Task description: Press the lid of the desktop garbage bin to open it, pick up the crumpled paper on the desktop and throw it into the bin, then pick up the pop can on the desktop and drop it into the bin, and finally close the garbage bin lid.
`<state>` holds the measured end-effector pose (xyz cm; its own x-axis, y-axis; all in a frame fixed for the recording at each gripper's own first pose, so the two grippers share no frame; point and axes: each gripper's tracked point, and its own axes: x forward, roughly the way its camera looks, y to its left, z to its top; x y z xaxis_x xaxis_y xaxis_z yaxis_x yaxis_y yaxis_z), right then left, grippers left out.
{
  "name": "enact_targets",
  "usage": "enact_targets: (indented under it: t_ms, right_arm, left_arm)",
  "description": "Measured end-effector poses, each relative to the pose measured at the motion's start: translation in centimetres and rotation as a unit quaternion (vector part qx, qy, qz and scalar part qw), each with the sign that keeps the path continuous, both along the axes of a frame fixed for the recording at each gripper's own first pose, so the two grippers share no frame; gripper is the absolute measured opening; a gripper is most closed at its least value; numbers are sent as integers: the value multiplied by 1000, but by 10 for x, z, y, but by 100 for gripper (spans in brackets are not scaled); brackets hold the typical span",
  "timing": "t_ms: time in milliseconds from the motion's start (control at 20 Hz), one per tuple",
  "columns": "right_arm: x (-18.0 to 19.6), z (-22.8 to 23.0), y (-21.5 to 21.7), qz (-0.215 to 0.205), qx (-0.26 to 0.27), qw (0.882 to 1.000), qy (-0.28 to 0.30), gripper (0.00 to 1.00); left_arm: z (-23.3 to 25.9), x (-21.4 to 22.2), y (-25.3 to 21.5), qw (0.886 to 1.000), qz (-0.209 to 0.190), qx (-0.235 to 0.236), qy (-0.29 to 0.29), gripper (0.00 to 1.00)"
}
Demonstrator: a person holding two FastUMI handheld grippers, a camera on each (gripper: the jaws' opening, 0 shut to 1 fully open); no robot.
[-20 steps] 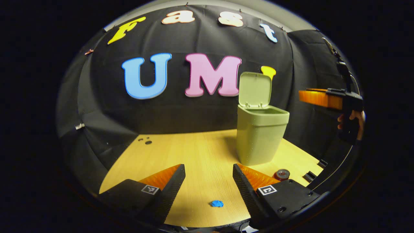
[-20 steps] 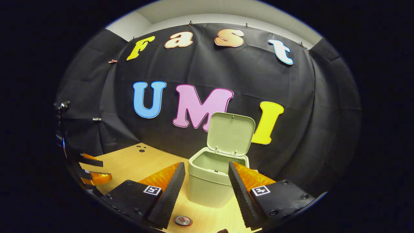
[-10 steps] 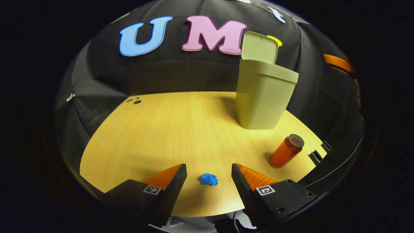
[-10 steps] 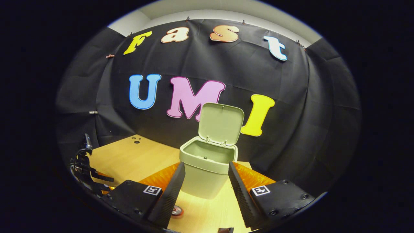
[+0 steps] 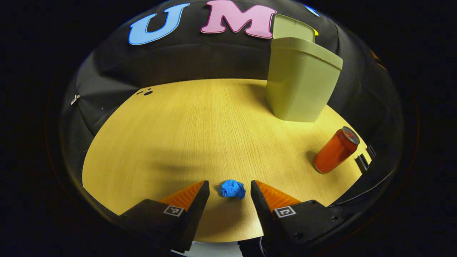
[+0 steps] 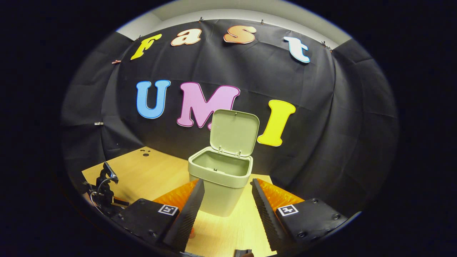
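Straddling blue crumpled paper (image 5: 232, 189), left gripper (image 5: 226, 189) jaws wide, right gripper (image 6: 225, 192) jaws wide, no legible labels

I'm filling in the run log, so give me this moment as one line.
bin: lid up | left gripper: open, straddling blue paper on desk | can: upright on desk | right gripper: open, facing bin

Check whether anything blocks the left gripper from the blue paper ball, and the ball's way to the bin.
Nothing visible does. The crumpled paper lies on bare table just ahead of the open left gripper. The bin stands open; the pop can stands off to the side.
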<state>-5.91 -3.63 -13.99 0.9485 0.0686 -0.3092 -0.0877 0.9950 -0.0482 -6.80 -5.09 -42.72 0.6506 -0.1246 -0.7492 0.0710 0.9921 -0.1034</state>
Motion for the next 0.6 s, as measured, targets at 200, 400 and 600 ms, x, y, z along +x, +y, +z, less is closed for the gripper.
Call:
enact_targets:
  t_ms: [200, 400, 600]
  right_arm:
    - [3, -5, -4, 1, -1, 1000, 5, 85]
    - [7, -8, -3, 3, -2, 1000, 9, 85]
    - [8, -7, 2, 8, -7, 1000, 7, 85]
  left_arm:
    - [-10, 3, -5, 1000, -13, 14, 5, 71]
    - [-21, 5, -5, 1000, -15, 17, 16, 67]
    - [-26, 3, -4, 999, -15, 27, 21, 48]
